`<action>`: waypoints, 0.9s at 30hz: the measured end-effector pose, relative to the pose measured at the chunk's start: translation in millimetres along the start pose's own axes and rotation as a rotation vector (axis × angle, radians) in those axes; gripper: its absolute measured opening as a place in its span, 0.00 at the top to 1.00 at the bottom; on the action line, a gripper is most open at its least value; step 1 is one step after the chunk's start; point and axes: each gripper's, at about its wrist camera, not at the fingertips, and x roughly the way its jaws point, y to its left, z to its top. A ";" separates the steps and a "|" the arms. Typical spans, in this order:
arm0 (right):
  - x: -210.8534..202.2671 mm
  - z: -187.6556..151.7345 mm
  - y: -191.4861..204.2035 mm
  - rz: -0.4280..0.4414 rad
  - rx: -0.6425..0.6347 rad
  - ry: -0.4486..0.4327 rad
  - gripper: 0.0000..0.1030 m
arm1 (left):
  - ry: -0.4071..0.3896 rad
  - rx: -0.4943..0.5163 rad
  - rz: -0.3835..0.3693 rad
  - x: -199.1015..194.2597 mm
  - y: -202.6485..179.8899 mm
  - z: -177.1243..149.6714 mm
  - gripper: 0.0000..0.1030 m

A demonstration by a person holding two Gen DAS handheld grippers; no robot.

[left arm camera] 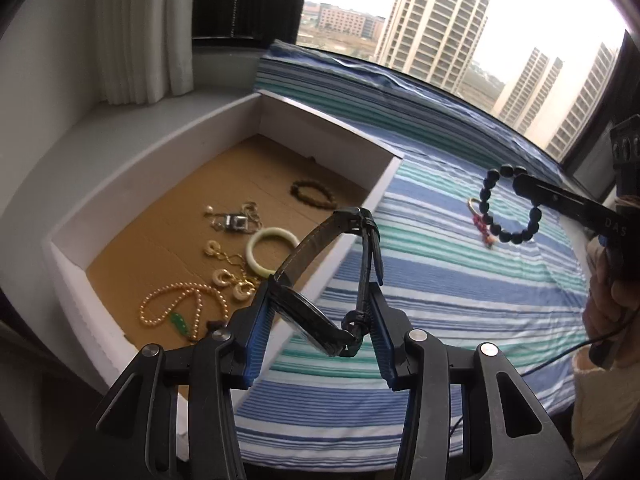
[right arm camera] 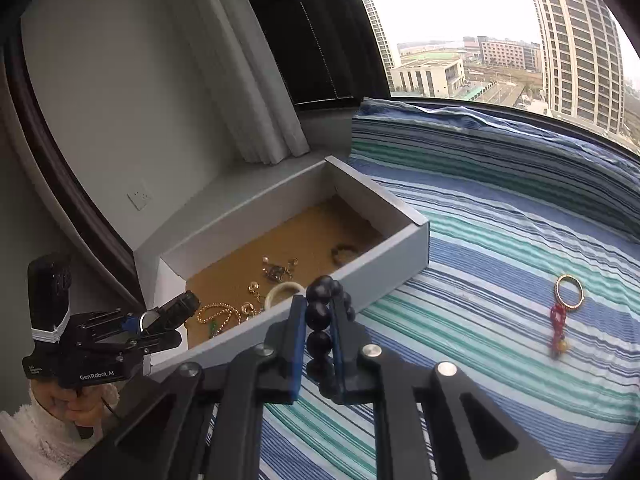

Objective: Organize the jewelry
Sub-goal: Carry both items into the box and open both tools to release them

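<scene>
My left gripper (left arm camera: pixel 322 290) is shut on a black wristwatch (left arm camera: pixel 310 322). Its dark strap loops up between the blue pads, over the near right wall of the white box (left arm camera: pixel 320 124). In the right wrist view the left gripper (right arm camera: pixel 180 320) hangs at the box's (right arm camera: pixel 360 280) near left corner. My right gripper (right arm camera: pixel 318 300) is shut on a black bead bracelet (right arm camera: pixel 318 316). From the left wrist view, that bracelet (left arm camera: pixel 516 237) dangles from the right gripper (left arm camera: pixel 524 186) above the striped cloth. A gold ring with a red charm (right arm camera: pixel 568 290) lies on the cloth.
On the box's brown floor lie a pearl necklace with a green pendant (left arm camera: pixel 180 308), a pale bangle (left arm camera: pixel 272 248), a brown bead bracelet (left arm camera: pixel 314 194) and several small gold and silver pieces. The blue-green striped cloth (right arm camera: pixel 480 240) runs to the window. A curtain (left arm camera: pixel 136 40) hangs behind the box.
</scene>
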 end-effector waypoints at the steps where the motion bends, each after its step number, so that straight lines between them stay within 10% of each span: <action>1: 4.9 8.7 6.9 0.006 -0.015 -0.005 0.88 | -0.012 -0.016 0.021 -1.0 9.9 7.2 0.55; 20: 209.4 55.4 40.7 -0.047 -0.075 0.193 0.87 | 0.139 -0.232 0.308 142.5 117.6 48.7 0.47; 23: 203.3 50.3 35.9 -0.091 -0.083 0.175 0.45 | 0.128 -0.226 0.328 140.8 121.8 41.4 0.37; 27: 169.6 43.3 30.6 -0.153 -0.107 0.108 0.41 | 0.077 -0.201 0.312 120.2 114.1 36.9 0.29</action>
